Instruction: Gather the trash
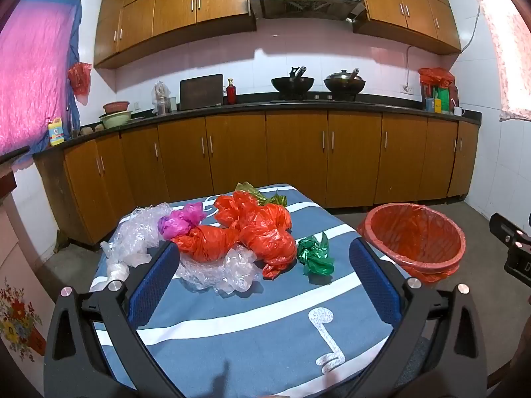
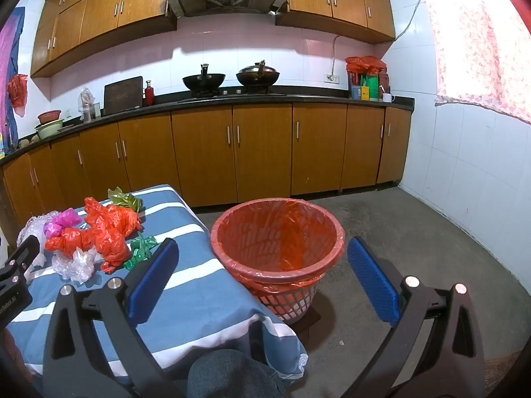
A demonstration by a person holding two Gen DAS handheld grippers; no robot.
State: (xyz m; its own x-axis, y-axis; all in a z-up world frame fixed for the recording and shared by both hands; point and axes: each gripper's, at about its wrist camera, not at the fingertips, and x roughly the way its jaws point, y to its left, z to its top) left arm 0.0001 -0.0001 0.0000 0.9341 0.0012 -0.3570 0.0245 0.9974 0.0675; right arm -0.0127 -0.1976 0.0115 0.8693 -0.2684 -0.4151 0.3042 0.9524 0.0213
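Crumpled plastic bags lie on a table with a blue-and-white striped cloth [image 1: 232, 311]: several orange bags [image 1: 262, 232], a pink one [image 1: 182, 220], a green one [image 1: 313, 253], an olive one [image 1: 255, 192] and clear wrap [image 1: 215, 270]. My left gripper [image 1: 262, 278] is open and empty above the table, just short of the pile. A bin lined with an orange bag [image 2: 278, 235] stands on the floor right of the table, also in the left wrist view [image 1: 415, 237]. My right gripper [image 2: 262, 272] is open and empty, in front of the bin. The pile shows in the right wrist view [image 2: 99, 232].
Wooden cabinets [image 2: 232, 152] and a dark counter with two woks [image 2: 229, 78] run along the back wall. A concrete floor [image 2: 415, 232] lies right of the bin. A tiled wall [image 2: 481, 182] is on the right.
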